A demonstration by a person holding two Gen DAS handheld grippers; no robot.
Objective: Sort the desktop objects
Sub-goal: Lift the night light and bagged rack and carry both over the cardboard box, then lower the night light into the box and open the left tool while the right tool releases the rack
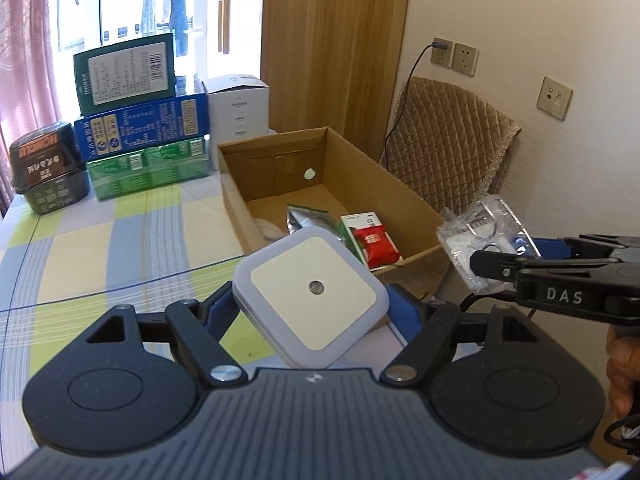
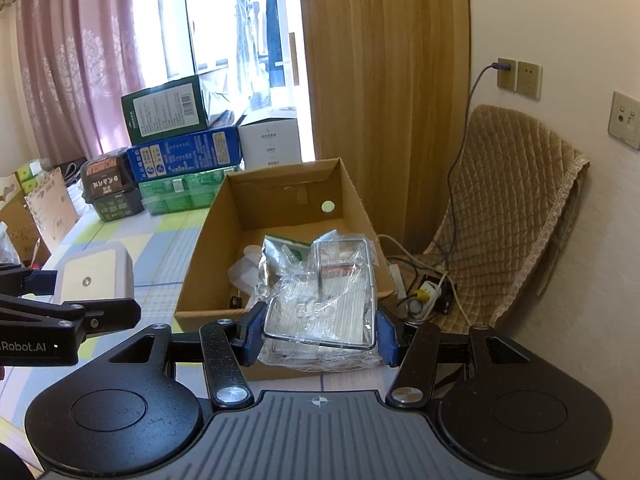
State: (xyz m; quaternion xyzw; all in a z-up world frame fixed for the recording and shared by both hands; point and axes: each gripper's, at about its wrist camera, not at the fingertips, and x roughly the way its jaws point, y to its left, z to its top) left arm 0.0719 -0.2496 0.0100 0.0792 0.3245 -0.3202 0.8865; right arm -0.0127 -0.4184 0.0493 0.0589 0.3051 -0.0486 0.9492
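My left gripper (image 1: 312,308) is shut on a white square night light (image 1: 311,294) and holds it above the table, just before the open cardboard box (image 1: 236,196). My right gripper (image 2: 320,336) is shut on a clear plastic-wrapped packet (image 2: 324,308) at the box's near edge (image 2: 208,314). The packet (image 1: 480,240) and right gripper (image 1: 496,264) show at the right of the left wrist view. The night light (image 2: 94,276) and left gripper (image 2: 60,296) show at the left of the right wrist view. In the box lie a silver-green pouch (image 1: 306,218) and a red packet (image 1: 376,246).
Stacked green and blue boxes (image 1: 140,120), a white box (image 1: 238,108) and a dark tub (image 1: 48,168) stand at the table's far side. A padded chair (image 2: 512,208) and a power strip with cables (image 2: 428,292) are right of the table, by the wall.
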